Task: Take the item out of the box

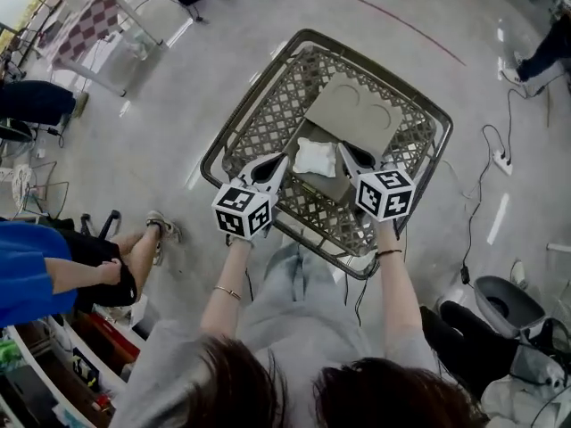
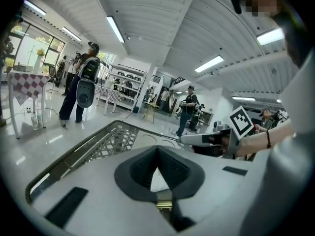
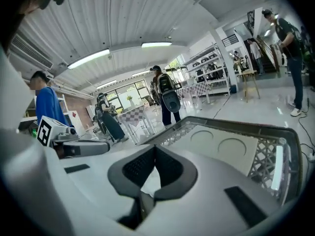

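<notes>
A metal mesh shopping cart (image 1: 234,121) holds an open cardboard box (image 1: 328,188). Its flap (image 1: 354,110), marked with two round outlines, lies open toward the far side. A white crumpled item (image 1: 315,157) rests inside the box. My left gripper (image 1: 280,160) hovers just left of the item and my right gripper (image 1: 343,149) just right of it, both pointing away from me and slightly down. Both are shut with nothing held. In the left gripper view the fingertips (image 2: 157,149) meet above the cart (image 2: 106,141). The right gripper view shows the flap (image 3: 221,146) ahead.
A person in blue (image 1: 36,275) sits close on the left, and others stand around the hall. A checkered table (image 1: 89,20) stands far left. Cables and a power strip (image 1: 502,160) lie on the floor to the right, near a dark chair (image 1: 500,306).
</notes>
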Demonstrator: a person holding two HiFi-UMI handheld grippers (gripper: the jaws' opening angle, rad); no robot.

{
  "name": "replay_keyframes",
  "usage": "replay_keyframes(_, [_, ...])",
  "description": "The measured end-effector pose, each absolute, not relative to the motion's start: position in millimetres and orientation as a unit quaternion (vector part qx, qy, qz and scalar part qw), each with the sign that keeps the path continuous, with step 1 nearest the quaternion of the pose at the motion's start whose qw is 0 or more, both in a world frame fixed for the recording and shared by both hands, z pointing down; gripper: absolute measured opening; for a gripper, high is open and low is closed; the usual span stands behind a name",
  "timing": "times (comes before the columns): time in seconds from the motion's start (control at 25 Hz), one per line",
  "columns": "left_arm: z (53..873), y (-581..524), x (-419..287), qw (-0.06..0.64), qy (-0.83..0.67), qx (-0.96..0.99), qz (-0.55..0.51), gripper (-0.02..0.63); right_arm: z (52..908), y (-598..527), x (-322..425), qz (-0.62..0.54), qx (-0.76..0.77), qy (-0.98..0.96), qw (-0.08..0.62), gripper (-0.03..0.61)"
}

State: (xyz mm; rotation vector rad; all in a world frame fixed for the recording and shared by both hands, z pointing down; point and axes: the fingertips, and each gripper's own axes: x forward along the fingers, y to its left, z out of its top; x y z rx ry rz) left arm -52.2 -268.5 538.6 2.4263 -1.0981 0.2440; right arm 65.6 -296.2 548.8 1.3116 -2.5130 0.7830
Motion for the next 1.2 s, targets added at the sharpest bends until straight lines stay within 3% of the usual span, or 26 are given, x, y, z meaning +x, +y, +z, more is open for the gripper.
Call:
replay_keyframes(0.36, [587.3,-267.8,-41.1,0.271,-0.38,0.878,0.107,0.017,617.8,-299.2,65.4,0.358,0.444,-0.812,0.127,0.025])
replay_keyframes(0.72, [605.9,-269.6,-38.0,0.287,-0.378,0.873,0.11,0.017,660.8,-296.0,59.5,0.46,0.437,-0.757,0.157,0.169])
replay_keyframes(1.2, [610.5,-271.7,-38.2,0.298,-0.381,0.869,0.106,0.017,697.8,-303.9,55.4,0.494,0.454,-0.706,0.227,0.233])
